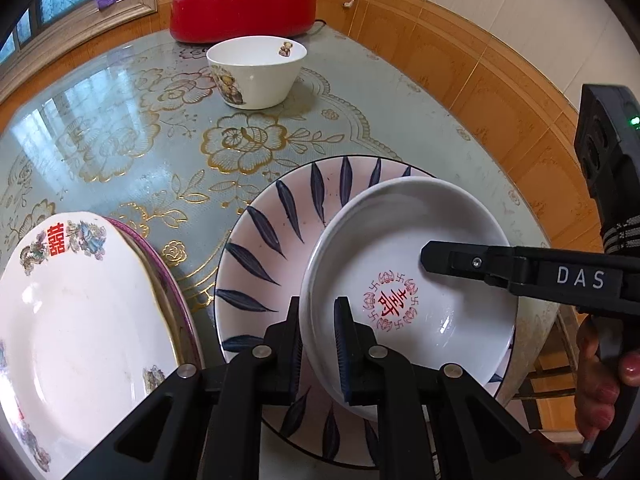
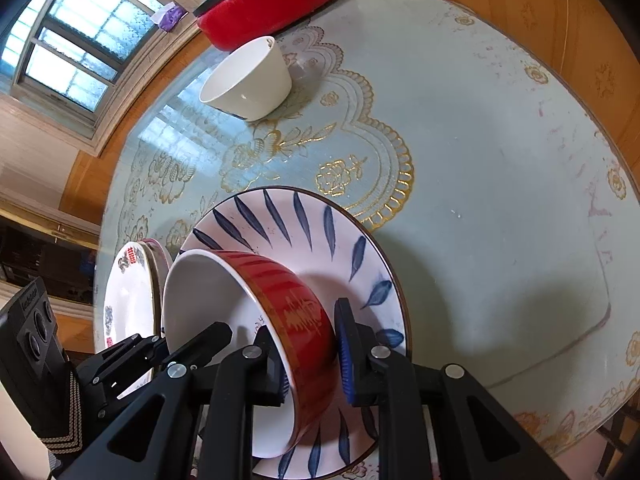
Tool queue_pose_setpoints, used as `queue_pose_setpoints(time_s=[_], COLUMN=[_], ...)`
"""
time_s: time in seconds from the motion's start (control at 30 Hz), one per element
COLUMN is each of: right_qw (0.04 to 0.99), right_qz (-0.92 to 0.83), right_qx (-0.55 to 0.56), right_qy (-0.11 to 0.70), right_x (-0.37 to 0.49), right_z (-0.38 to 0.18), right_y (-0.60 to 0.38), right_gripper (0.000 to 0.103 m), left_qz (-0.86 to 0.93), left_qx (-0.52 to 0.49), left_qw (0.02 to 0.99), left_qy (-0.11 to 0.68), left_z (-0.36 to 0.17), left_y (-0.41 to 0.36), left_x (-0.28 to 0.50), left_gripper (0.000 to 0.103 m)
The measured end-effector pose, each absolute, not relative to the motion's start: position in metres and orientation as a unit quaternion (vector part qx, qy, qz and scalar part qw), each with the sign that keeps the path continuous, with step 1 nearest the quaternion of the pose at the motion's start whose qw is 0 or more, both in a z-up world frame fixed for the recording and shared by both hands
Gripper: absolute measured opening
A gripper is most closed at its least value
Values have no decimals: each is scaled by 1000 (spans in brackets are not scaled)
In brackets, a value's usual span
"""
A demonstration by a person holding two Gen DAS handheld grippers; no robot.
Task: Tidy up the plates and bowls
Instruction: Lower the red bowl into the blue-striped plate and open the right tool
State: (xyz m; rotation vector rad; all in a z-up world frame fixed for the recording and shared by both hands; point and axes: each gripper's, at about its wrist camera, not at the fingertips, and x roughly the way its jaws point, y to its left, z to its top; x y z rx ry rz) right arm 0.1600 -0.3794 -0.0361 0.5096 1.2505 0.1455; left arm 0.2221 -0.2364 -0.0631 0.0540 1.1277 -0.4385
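Note:
A shallow bowl, white inside (image 1: 412,240) with a red character, red outside (image 2: 296,300), hangs tilted just over a pink plate with blue leaves (image 1: 272,240) (image 2: 304,232). My left gripper (image 1: 320,320) is shut on the bowl's near rim, one finger inside and one outside. My right gripper (image 2: 308,344) is shut on the opposite wall, with the blue pad on the red outside. One of its fingers (image 1: 440,258) reaches into the bowl from the right. A white bowl with a bear print (image 1: 256,72) (image 2: 248,80) stands farther back on the table.
A stack of plates (image 1: 80,320) (image 2: 128,300), the top one white with a red emblem, sits left of the leaf plate. A red electric pot (image 1: 244,12) stands at the table's far edge. The round table (image 1: 120,140) has a glossy green flowered cover. A person's hand (image 1: 600,380) holds the right gripper.

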Motion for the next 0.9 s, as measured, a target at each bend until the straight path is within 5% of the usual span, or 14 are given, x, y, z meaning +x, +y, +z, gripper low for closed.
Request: queue_pose_setpoints(time_s=[0.4, 0.6, 0.7, 0.9], right_qw=[772, 789, 798, 786], right_qz=[60, 64, 63, 54], right_qx=[230, 210, 199, 206], right_qy=[589, 574, 566, 581], right_x=[164, 162, 160, 151], right_z=[-33, -14, -4, -9], right_y=[-377, -376, -374, -380], right_gripper=[24, 25, 25, 25], left_qz=[-208, -206, -202, -198], left_qx=[20, 38, 38, 38], left_qw=[821, 840, 847, 846], left_qy=[532, 501, 490, 493], left_z=[-61, -44, -37, -35], left_y=[-235, -237, -235, -232], left_x=[223, 217, 216, 215], left_gripper=[15, 26, 43, 38])
